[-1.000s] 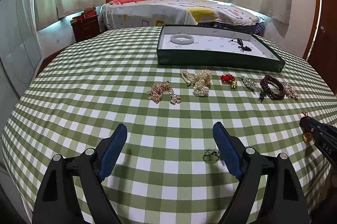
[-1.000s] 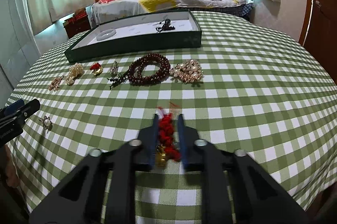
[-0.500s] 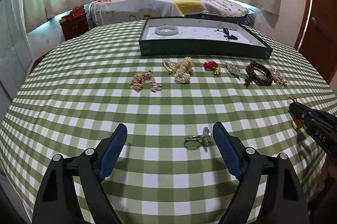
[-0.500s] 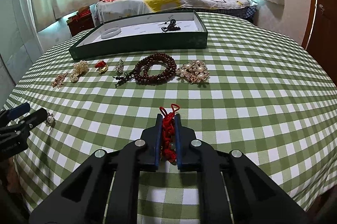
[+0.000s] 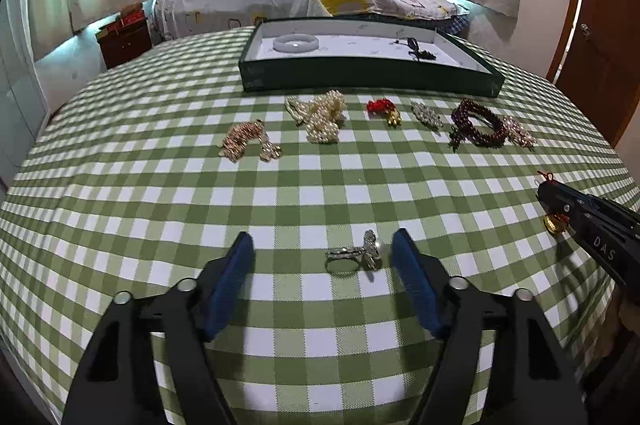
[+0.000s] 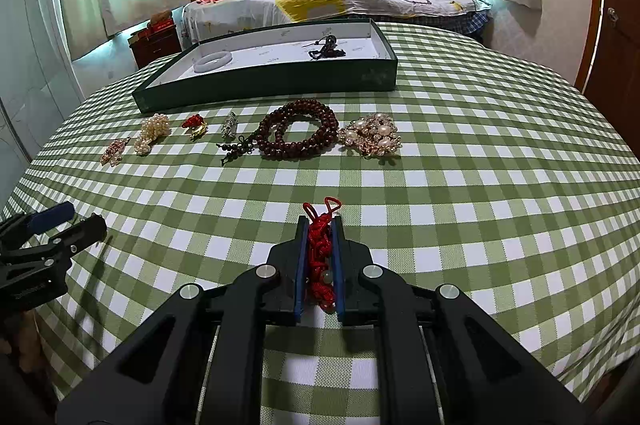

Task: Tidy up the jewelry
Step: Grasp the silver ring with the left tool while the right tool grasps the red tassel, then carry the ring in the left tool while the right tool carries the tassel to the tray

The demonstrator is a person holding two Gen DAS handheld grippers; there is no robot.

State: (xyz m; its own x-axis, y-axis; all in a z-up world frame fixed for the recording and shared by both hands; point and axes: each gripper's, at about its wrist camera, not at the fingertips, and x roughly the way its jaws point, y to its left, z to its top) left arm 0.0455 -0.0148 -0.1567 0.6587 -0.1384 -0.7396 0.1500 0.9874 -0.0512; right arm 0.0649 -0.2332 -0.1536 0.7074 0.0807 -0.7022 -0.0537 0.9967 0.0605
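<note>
Progress is slight: only a pale jade bangle (image 5: 296,43) and a dark corded pendant (image 5: 418,49) lie in the far green tray (image 5: 360,77), while six pieces wait on the checked desk (image 5: 160,185). The right claw (image 6: 320,225) pinches a red knotted charm (image 6: 320,245); the left claw (image 5: 322,245) is spread around a silver pearl ring (image 5: 356,253).

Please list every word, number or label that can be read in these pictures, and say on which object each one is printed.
"DAS": white letters on the side of the right tongs, left wrist view; the word may continue out of sight.
White lettering on the body of the left tongs, right wrist view: too small to read.
Faint printed marks on the white lining of the tray: too small to read.
Nothing else bears readable text.
</note>
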